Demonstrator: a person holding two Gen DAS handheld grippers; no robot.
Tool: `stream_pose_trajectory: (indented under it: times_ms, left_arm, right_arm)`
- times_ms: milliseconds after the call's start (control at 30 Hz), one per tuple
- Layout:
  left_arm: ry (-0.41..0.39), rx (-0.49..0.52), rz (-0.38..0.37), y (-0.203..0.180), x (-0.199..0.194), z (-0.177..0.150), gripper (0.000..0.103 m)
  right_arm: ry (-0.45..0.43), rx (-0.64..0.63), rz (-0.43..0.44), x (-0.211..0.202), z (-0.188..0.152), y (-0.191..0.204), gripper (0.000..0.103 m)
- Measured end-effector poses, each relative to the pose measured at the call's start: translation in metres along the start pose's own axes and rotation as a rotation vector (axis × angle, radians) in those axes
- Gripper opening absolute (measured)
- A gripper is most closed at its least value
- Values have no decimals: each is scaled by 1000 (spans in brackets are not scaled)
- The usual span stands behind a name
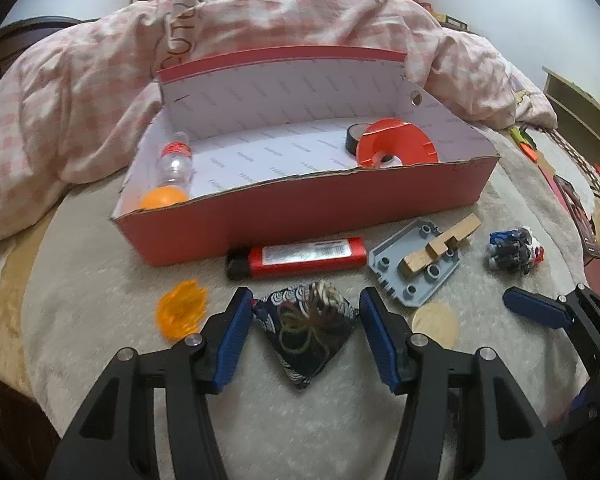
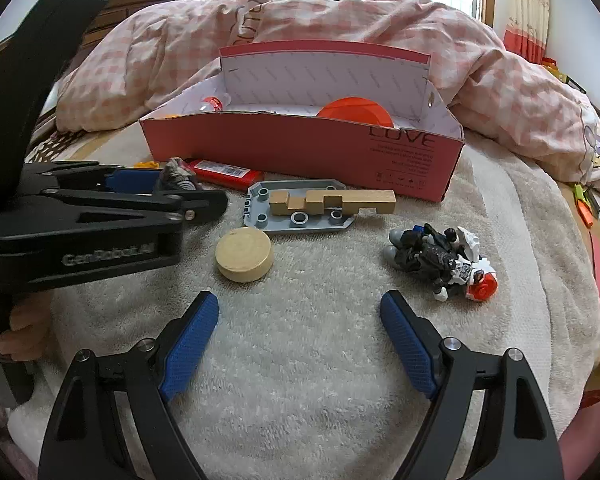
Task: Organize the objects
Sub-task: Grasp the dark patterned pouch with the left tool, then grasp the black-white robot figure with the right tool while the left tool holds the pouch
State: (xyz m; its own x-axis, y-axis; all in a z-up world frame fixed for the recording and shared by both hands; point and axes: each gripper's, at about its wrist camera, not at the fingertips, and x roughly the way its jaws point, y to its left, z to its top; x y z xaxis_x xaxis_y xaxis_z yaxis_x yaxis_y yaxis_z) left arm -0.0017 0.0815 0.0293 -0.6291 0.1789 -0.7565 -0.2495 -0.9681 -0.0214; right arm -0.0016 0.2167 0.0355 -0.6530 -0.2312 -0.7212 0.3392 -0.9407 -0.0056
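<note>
1. Already in the box (image 1: 300,216): a bottle (image 1: 175,160), an orange ball (image 1: 162,199), a tape roll (image 1: 354,133) and an orange ring (image 1: 396,142).
2. Left on the bed (image 2: 300,360): lighter (image 1: 300,257), grey plate (image 1: 416,266) carrying a wooden block (image 1: 440,246), wooden disc (image 2: 244,254), toy figure (image 2: 444,262), orange piece (image 1: 182,308).
3. The left gripper (image 1: 304,314) straddles the pouch (image 1: 306,328), jaws touching or nearly touching its corners.
4. The right gripper (image 2: 300,312) hangs wide open, empty.
</note>
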Motion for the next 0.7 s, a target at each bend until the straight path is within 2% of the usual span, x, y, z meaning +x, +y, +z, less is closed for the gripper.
stream_pose_trajectory:
  times_ms: [300, 433, 567, 700]
  left_arm:
    - [-1, -52, -6, 15, -1, -10, 55]
    - [-5, -56, -10, 16, -1, -11, 55]
    - [-7, -60, -14, 16, 0, -11, 55]
    - [-7, -61, -12, 16, 0, -11, 55]
  right_arm:
    - [14, 12, 8, -13, -3, -3, 82]
    - [-12, 22, -38, -25, -2, -10, 81]
    - [-40, 86, -110, -26, 6, -28, 81]
    - [-30, 154, -154, -18, 14, -45, 81]
